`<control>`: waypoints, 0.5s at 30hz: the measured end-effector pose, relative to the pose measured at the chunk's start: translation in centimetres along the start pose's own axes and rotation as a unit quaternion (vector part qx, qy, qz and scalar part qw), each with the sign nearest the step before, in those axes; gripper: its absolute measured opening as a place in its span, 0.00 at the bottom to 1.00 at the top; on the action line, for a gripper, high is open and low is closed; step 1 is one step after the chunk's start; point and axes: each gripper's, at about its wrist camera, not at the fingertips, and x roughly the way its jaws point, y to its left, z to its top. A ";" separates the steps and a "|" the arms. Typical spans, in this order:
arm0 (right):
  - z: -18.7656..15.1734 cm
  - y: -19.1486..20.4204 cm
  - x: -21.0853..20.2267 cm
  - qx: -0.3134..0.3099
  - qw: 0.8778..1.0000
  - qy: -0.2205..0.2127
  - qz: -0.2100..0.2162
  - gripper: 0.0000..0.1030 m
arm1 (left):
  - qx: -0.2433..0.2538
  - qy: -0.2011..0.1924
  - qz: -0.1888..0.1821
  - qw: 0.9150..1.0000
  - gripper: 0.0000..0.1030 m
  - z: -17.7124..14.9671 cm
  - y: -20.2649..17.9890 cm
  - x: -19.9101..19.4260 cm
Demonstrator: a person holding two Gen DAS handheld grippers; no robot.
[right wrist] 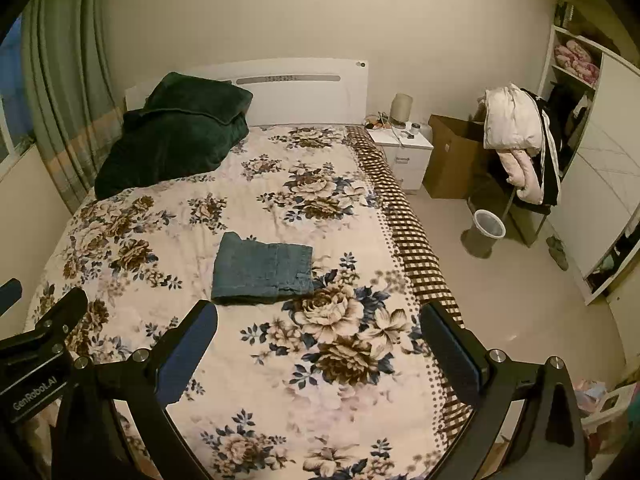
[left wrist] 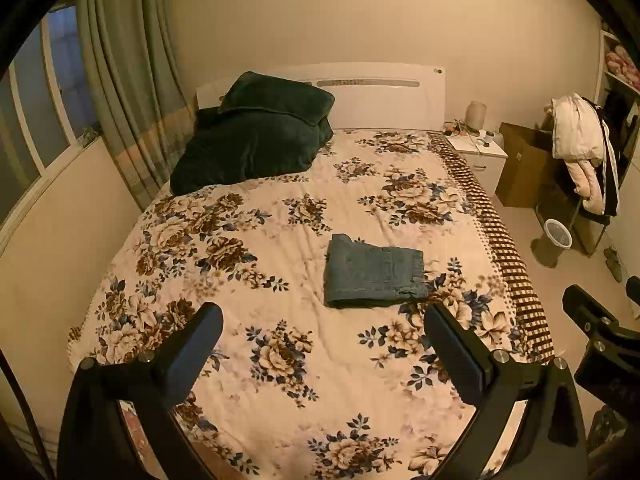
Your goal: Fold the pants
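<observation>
From the left wrist fisheye, the left hand-held gripper (left wrist: 322,344) hangs above the near part of the bed (left wrist: 280,380) with its two fingers spread wide apart and nothing between them. The folded jeans (left wrist: 374,272) lie beyond the fingertips as a compact denim rectangle on the floral bedspread (left wrist: 248,208), toward the side with the checked border, well clear of the dark green blanket (left wrist: 256,136) heaped by the headboard. At the right edge of this view part of the right hand-held gripper (left wrist: 600,336) shows.

From the right wrist fisheye, the right hand-held gripper (right wrist: 318,340) likewise stands with its fingers wide apart and empty, held above the bed. The jeans (right wrist: 262,272) sit ahead and left of its centre line, touching neither gripper. Beyond the bed, a nightstand (right wrist: 404,152), a cardboard box (right wrist: 448,160) and a waste bin (right wrist: 486,232) stand on the floor.

By the look of the neat stack, the folding seems finished or nearly so. The risks from here are slight: if a finger came down and caught the upper layer, the denim could drag and spring the fold open; a pinch on only one layer would lift it and unroll the bundle. The soft, quilted bedspread could also bunch beneath a push and skew the stack.
</observation>
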 end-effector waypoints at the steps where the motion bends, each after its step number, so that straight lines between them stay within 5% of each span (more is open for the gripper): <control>1: 0.0 0.0 0.0 0.001 1.000 0.000 0.002 1.00 | 0.001 -0.002 0.000 1.000 1.00 0.0 0.0 0.0; 15: 0.0 -0.2 -0.6 0.000 1.000 -0.002 0.014 1.00 | 0.000 -0.005 0.001 1.000 1.00 0.2 -0.2 -0.4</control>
